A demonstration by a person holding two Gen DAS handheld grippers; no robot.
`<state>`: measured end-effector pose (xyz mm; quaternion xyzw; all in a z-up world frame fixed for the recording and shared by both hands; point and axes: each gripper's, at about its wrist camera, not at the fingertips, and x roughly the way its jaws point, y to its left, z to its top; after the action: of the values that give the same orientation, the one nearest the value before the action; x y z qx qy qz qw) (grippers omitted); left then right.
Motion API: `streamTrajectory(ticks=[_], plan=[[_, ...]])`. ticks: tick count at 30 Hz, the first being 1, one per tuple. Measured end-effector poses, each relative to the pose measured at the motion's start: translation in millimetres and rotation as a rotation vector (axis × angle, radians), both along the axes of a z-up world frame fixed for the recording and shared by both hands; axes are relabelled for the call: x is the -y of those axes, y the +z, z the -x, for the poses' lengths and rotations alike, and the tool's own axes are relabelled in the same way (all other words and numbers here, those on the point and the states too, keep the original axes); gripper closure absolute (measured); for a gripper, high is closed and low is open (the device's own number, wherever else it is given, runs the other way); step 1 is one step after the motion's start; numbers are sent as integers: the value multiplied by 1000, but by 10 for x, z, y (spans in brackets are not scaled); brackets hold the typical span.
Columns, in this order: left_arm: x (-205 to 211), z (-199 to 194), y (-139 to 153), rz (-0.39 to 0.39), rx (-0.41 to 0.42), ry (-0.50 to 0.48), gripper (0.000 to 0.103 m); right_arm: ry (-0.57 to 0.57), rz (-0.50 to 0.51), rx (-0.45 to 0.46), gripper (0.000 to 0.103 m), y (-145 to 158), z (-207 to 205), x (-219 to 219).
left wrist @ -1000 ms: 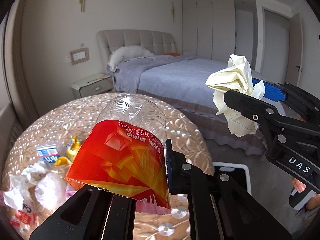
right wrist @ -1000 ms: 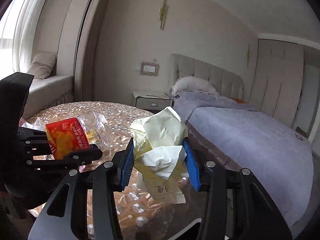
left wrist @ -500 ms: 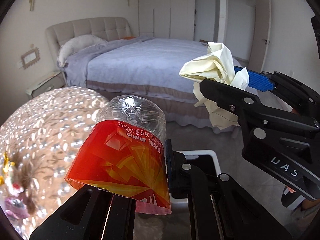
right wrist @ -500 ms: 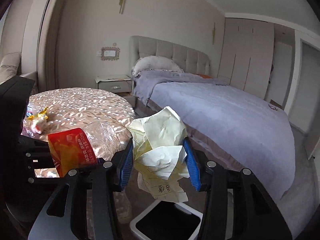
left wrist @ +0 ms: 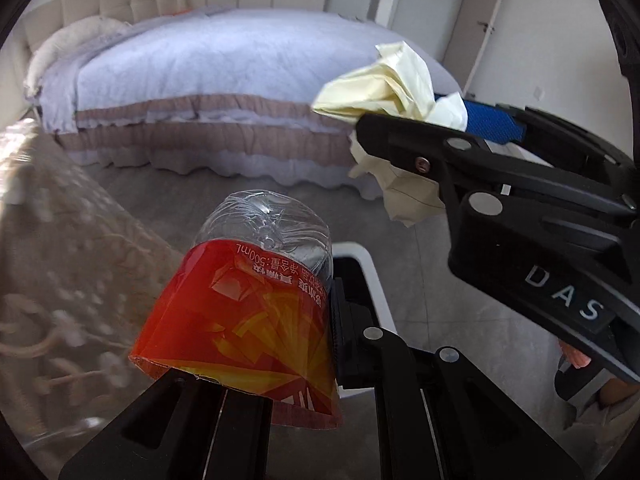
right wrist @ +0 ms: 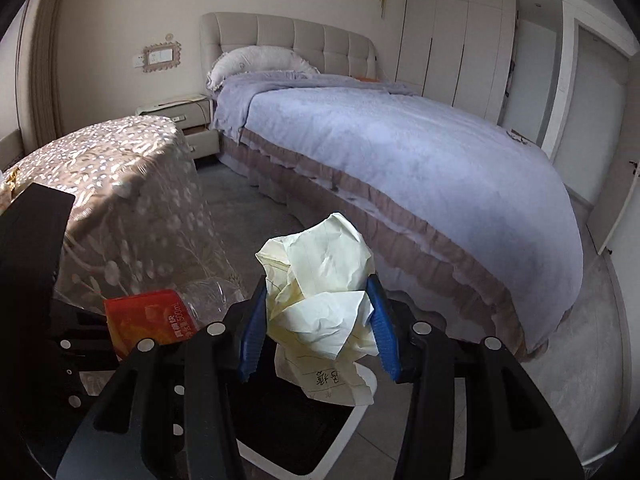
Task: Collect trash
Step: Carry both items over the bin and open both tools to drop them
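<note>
- Left tool (left wrist: 256, 320): I hold a crushed clear plastic bottle (left wrist: 252, 292) between its black fingers; the grip falls on the red-and-orange label, printed "500mL", and the crumpled base points away from the camera.
- Right tool (right wrist: 318, 320): its blue-padded fingers (right wrist: 252, 336) are closed on a crumpled ball of pale yellow paper (right wrist: 320, 300); a loose flap with handwriting hangs below the pads.
- Trash bin (right wrist: 304, 440): white-rimmed with a dark interior, standing on the grey tiled floor (right wrist: 460, 400). In the right wrist view it lies directly beneath the paper ball; in the left wrist view its rim (left wrist: 376, 280) shows just behind the bottle.
- Relative position: from the left wrist view I see the right tool (left wrist: 416, 120) above and to the right of the bottle, with the paper (left wrist: 388, 88) projecting past its tips. From the right wrist view the bottle (right wrist: 160, 316) sits low at left, close beside the paper.
- Counter (right wrist: 120, 184): round, draped in a shiny floral-patterned cloth, to the left of both tools.
- Background: a bed (right wrist: 400, 140) with a lilac cover, a tufted beige headboard (right wrist: 288, 40), a nightstand (right wrist: 180, 108) and wardrobe doors (right wrist: 460, 32).
</note>
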<state>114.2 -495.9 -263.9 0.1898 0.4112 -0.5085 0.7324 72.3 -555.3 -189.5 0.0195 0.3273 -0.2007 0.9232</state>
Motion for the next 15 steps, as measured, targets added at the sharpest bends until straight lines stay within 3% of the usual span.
streamTrajectory(ticks=[5,6,7,8,9,12,15], plan=[[226,-22,-325,-70,-72,-46,95,-55,-4,-51,55,-195,56,197],[249,-49,-381,-80,-94,-49,89,-62,-6,-62,55,-227,48,226],[258,-128,-411,-81,-107,-42,77,-65,-11,-71,55,-262,37,249],[256,-162,-450,-85,-117,-33,36,-67,-17,-80,55,-294,28,273],[265,-203,-485,-94,-131,-29,5,-68,-22,-89,55,-323,19,286],[312,-211,-524,-96,-159,-26,5,-62,-37,-108,55,-388,-5,298],[331,-191,-519,-118,-129,-25,5,-55,-46,-121,55,-445,-19,302]])
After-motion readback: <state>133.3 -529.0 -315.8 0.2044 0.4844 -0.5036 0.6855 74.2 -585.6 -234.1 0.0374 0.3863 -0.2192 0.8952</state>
